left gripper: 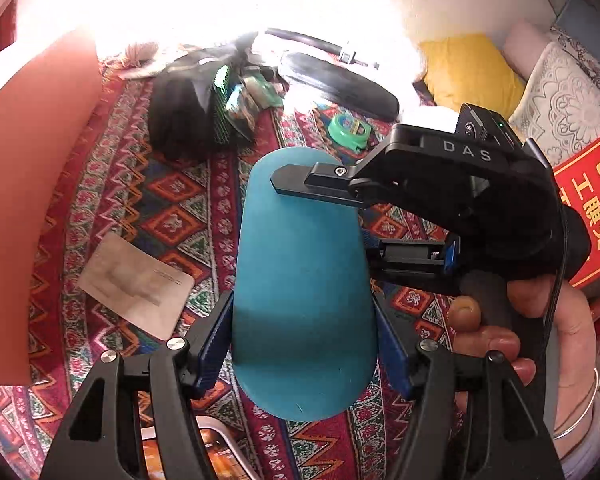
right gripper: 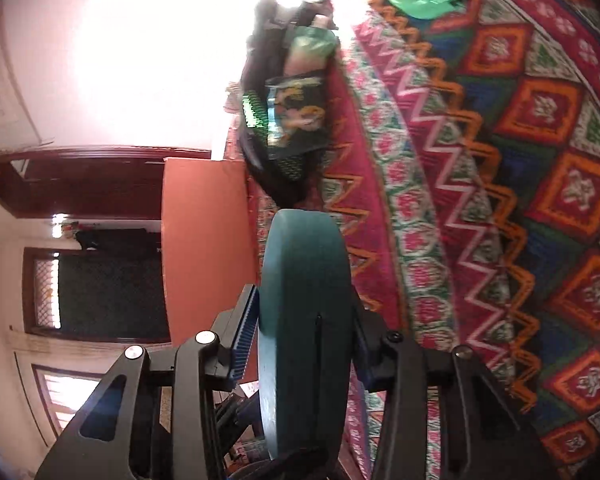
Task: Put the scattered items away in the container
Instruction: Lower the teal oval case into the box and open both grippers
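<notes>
Left wrist view: both grippers clamp one smooth teal oval case (left gripper: 300, 292), the left gripper (left gripper: 304, 344) across its width, the right gripper (left gripper: 320, 224) across its thin edge, above the patterned woven cloth (left gripper: 172, 200). A black bag (left gripper: 188, 112) already holds packets; a green round tape measure (left gripper: 348, 130) and flat beige card (left gripper: 136, 284) remain out.

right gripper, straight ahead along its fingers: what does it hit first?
Likely the black bag stuffed with green packets, straight beyond the teal case that the right gripper is shut on. Patterned cloth lies to the right of that line. Depth is unclear.
</notes>
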`<state>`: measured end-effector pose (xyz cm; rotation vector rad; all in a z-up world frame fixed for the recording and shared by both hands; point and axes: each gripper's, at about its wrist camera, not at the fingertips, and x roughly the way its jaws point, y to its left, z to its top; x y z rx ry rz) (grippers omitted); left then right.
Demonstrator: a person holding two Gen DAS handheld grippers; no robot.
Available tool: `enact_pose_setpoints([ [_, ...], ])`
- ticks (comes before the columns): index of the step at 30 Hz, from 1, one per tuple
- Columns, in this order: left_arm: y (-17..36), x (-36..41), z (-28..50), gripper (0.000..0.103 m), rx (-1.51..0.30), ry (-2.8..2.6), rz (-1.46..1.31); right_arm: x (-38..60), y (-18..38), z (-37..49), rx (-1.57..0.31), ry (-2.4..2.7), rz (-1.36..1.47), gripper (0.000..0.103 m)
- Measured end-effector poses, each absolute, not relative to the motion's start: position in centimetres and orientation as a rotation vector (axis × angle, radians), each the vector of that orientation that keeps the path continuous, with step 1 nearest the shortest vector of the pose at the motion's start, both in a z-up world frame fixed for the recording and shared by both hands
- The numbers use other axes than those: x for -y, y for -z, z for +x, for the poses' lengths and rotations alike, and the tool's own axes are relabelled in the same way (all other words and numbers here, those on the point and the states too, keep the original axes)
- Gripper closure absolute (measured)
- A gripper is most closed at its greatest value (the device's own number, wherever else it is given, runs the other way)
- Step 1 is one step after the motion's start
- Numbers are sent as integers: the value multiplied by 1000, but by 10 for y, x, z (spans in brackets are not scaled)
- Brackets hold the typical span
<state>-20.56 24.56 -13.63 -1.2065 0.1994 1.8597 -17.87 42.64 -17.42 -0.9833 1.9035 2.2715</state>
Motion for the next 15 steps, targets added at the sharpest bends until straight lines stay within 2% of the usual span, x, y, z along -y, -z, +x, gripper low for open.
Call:
enact_pose_setpoints([
  [7,59,-187,-212,39,-213,-2032,-948,-391,99,-213,-1891,-2545,-847,63],
  [12,13,-124,-255,39,-127,-2157,-855,-349,44,-284,-1856,-2724,-825,64],
  [15,2,-87,-284,39,-69,-2241,-845,-314,19,-332,-1760,-2825,-882,64],
])
